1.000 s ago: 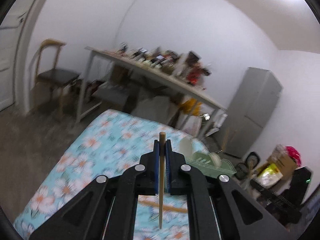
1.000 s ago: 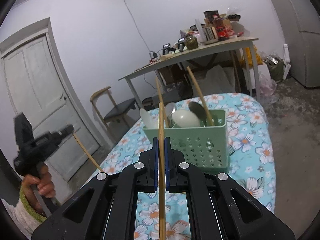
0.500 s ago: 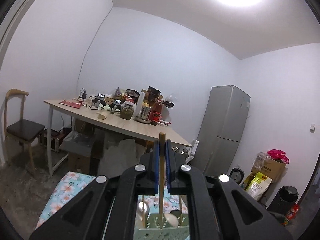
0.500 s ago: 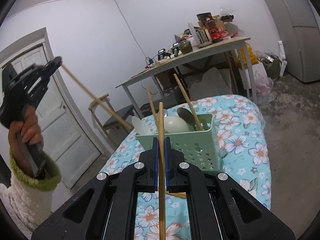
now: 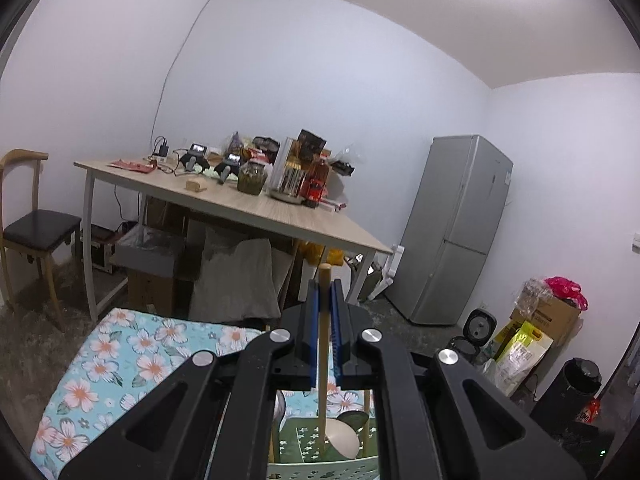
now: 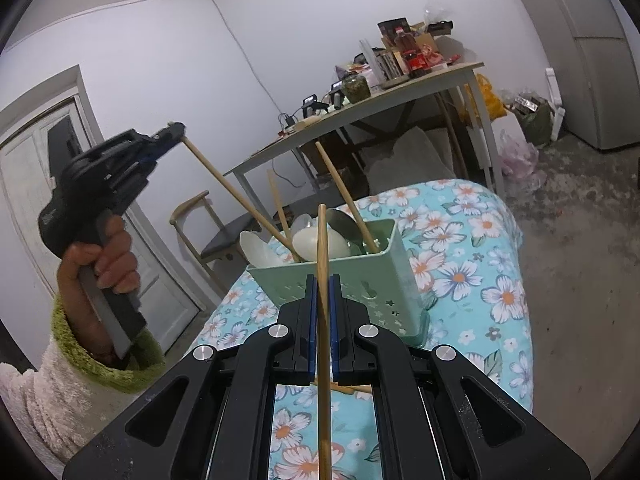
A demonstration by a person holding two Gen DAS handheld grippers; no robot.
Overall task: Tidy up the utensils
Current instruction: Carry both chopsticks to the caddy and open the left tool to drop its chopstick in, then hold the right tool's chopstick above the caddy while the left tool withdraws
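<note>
Wooden chopstick, left wrist view: clamped upright in left gripper, lower end inside pale green perforated plastic basket. Right wrist view: right gripper jaws clamped on second wooden chopstick, just before that basket.

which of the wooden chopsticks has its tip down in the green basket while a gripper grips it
The left gripper's wooden chopstick; the right gripper's chopstick is outside the green perforated basket.

Pale wooden chopstick, perforated matt green plastic basket, glossy metal spoon, floral cloth
</note>
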